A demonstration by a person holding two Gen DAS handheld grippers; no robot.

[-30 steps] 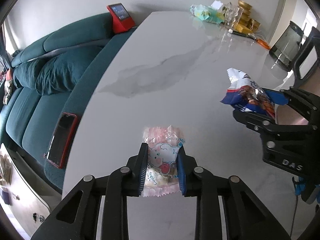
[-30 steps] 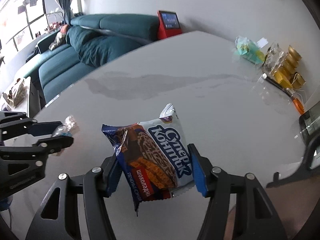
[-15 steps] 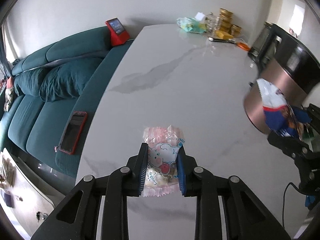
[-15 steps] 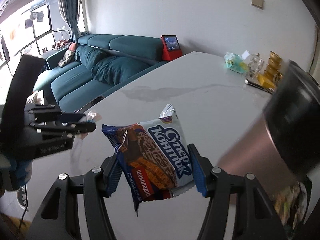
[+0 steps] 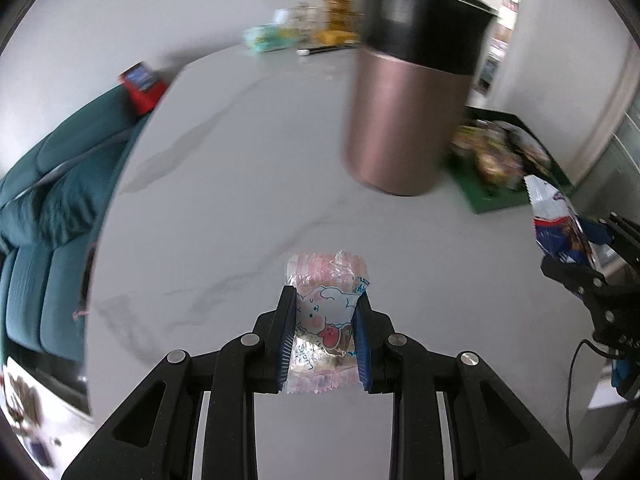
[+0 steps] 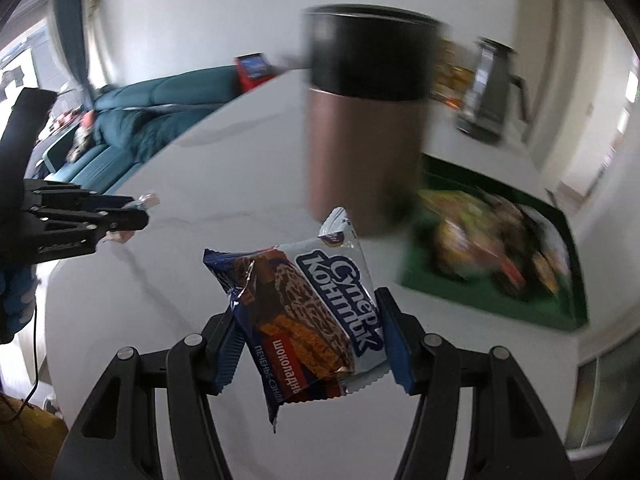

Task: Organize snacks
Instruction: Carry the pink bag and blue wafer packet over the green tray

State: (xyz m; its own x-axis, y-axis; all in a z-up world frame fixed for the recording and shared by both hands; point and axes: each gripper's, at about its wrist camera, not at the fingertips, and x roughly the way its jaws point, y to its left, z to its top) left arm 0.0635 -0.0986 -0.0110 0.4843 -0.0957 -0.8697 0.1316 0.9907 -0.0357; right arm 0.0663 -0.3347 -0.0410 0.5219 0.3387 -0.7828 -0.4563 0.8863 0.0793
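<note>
My left gripper [image 5: 323,332] is shut on a small clear pink-edged snack packet with a cartoon sheep [image 5: 324,312], held above the white marble table [image 5: 224,200]. My right gripper [image 6: 312,344] is shut on a blue and white chocolate cookie packet [image 6: 312,312], also held above the table. The right gripper with its packet [image 5: 560,224] shows at the right edge of the left wrist view. The left gripper [image 6: 124,216] shows at the left of the right wrist view. A green tray [image 6: 480,304] holding several snacks lies to the right.
A tall copper canister with a black lid [image 5: 408,112] stands on the table beside the green tray [image 5: 500,196]. A teal sofa [image 5: 44,184] runs along the table's left side. A red device [image 5: 140,84] and clutter [image 5: 312,28] sit at the far end.
Both grippers have swung to the right with their packets still held. The copper canister and the green snack tray have come into closer view.
</note>
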